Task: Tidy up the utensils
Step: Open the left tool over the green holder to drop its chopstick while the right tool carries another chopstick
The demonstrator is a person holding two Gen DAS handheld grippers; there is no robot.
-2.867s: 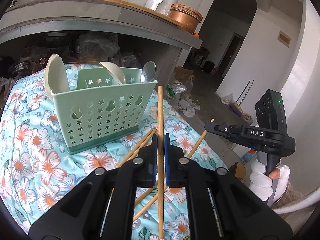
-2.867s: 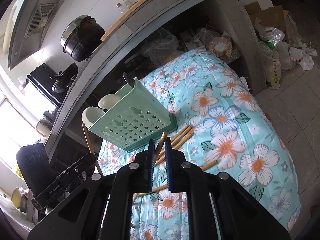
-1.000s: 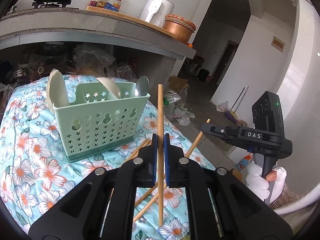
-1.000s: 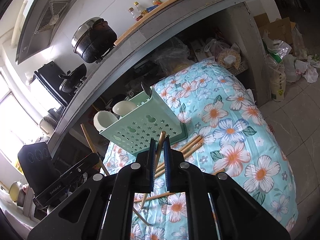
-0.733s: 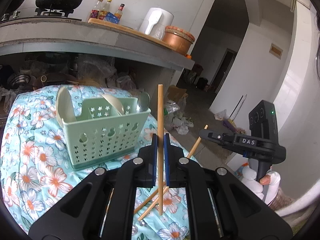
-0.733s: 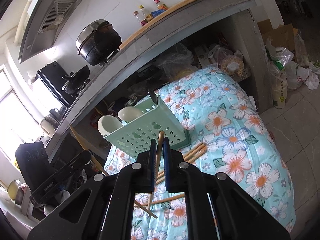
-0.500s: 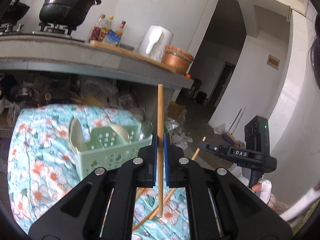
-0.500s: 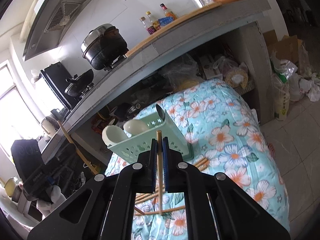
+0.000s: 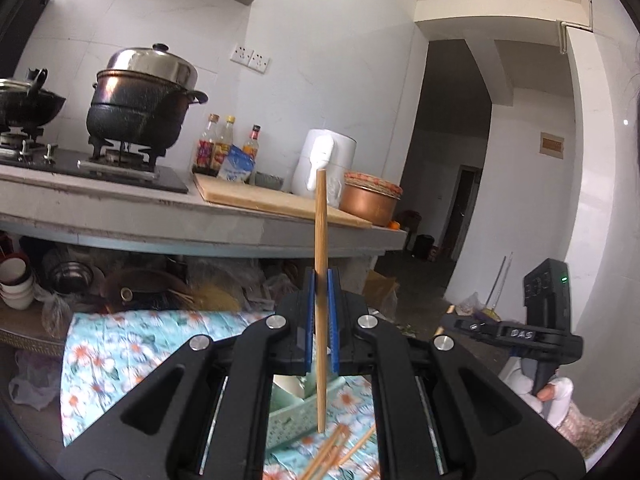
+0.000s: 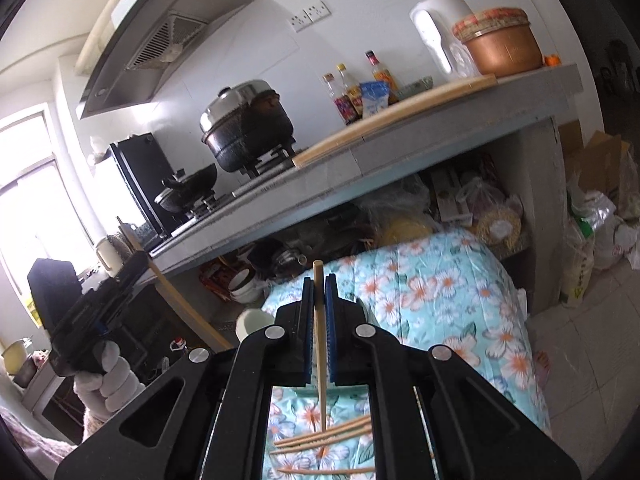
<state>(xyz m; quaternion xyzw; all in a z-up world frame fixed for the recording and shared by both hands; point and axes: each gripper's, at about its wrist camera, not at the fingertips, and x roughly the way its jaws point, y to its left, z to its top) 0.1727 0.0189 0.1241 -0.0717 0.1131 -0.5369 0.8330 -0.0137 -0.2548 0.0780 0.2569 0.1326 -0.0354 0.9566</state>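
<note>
My left gripper (image 9: 320, 276) is shut on a wooden chopstick (image 9: 321, 220) that stands upright above the table. Below it, between the gripper's arms, a bit of the green utensil basket (image 9: 292, 412) shows, with loose chopsticks (image 9: 336, 452) beside it. My right gripper (image 10: 319, 280) is shut on a second chopstick (image 10: 318, 360), also upright. Several loose chopsticks (image 10: 324, 438) lie on the floral cloth (image 10: 440, 292) under it. A white spoon (image 10: 250, 322) peeks out left of the fingers; the basket is hidden in this view. Each gripper appears in the other's view, held by a gloved hand (image 10: 112, 380).
A concrete counter (image 9: 160, 216) runs behind the table with a stove, a large black pot (image 9: 140, 108), bottles (image 9: 218, 144), a cutting board, a white kettle and a copper bowl (image 9: 370, 200). Bowls, pots and bags crowd the shelf under it. A doorway opens at the right.
Both grippers have risen with their chopsticks and tilted up. The basket and table have dropped to the bottom of both views, and the counter top now fills the middle.
</note>
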